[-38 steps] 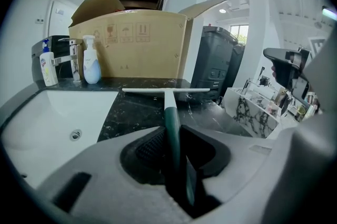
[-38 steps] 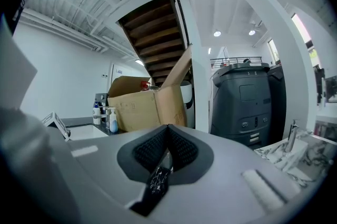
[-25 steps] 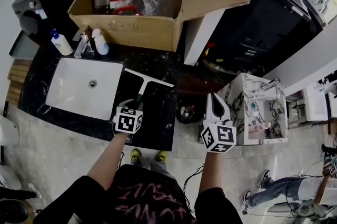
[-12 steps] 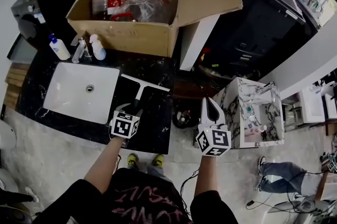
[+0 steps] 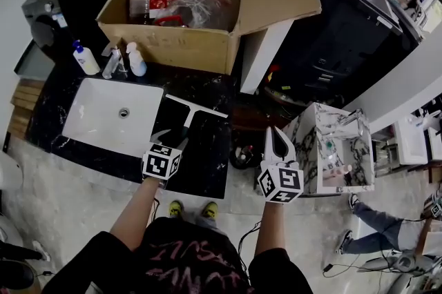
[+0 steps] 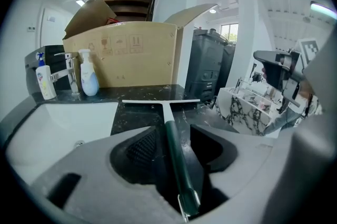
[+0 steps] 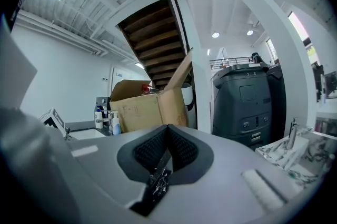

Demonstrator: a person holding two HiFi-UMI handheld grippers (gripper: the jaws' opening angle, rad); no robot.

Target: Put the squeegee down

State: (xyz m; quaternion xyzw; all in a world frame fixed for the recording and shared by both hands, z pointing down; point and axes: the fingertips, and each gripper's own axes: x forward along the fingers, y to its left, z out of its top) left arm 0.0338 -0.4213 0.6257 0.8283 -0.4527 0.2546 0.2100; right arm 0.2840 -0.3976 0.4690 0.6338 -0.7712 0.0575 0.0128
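Observation:
The squeegee, with a white blade and a dark green handle, lies flat on the black counter to the right of the sink. In the left gripper view its handle runs between the jaws toward the blade. My left gripper hovers just over the handle's near end. Its jaws are opening, and the pads stand clear of the handle on both sides. My right gripper is off the counter's right edge, shut and empty.
A white sink is set in the counter's left part, with bottles and a faucet behind it. An open cardboard box stands at the back. A marble-patterned cabinet and a dark bin are to the right.
The left gripper's jaws have spread off the squeegee handle and the hand has lifted a little. The squeegee stays on the counter. The right gripper has held still.

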